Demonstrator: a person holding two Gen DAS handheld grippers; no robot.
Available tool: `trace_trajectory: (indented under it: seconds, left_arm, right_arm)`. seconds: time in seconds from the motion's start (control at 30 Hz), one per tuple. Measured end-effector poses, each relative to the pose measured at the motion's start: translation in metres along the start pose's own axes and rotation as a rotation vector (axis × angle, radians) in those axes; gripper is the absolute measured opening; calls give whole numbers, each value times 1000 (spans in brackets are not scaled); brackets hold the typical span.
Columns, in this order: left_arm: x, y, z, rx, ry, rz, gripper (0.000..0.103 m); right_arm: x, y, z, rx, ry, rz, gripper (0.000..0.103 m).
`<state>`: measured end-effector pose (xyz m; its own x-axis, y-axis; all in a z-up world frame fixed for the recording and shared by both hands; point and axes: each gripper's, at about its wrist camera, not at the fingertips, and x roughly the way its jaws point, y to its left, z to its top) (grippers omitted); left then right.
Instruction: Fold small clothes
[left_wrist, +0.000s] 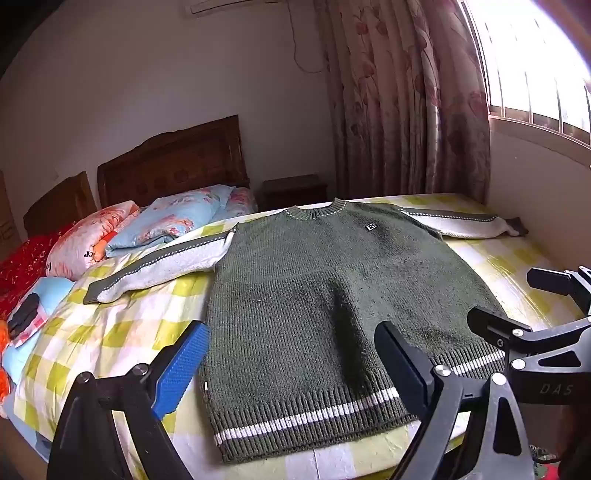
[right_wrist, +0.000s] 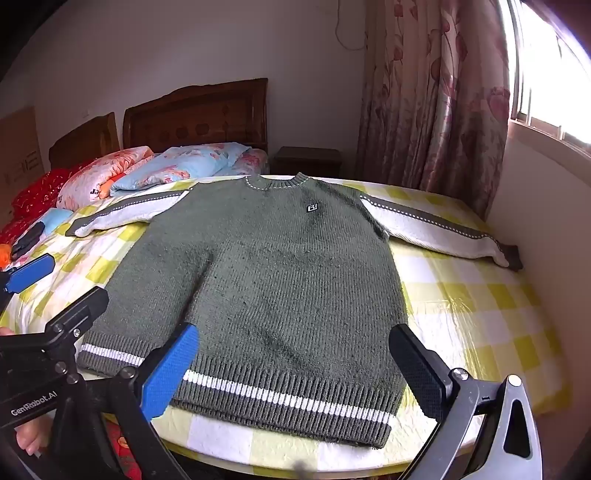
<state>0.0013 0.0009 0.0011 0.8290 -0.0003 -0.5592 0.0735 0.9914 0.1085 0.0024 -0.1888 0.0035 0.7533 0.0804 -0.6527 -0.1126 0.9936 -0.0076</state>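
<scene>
A bed (left_wrist: 122, 332) with a yellow-and-white checked sheet is taking up most of both views, and a green knitted sweater (left_wrist: 332, 295) is lying face up on it, spread flat near the foot edge, collar toward the far side. Both sleeves, the left sleeve (left_wrist: 159, 266) and the right sleeve (right_wrist: 443, 229), are stretching straight out to the sides. No part of it is turned over yet, so the folding is looking not yet begun: sleeves, sides and the hem-to-collar fold are all still to do.

The left gripper (left_wrist: 295, 373) is hovering above the sweater's striped hem (left_wrist: 306, 417), its jaws standing wide and gripping nothing. The right gripper (right_wrist: 295, 369) is hovering over the same hem further along, equally wide, also empty and seemingly touching no cloth.
</scene>
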Motion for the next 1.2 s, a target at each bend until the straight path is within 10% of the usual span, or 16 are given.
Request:
trace_trajectory:
  seconds: [1.2]
  left_arm:
    - [4,4,-5,-20,4,24,93]
  right_arm:
    - [3,4,-3,-3,18,0,103]
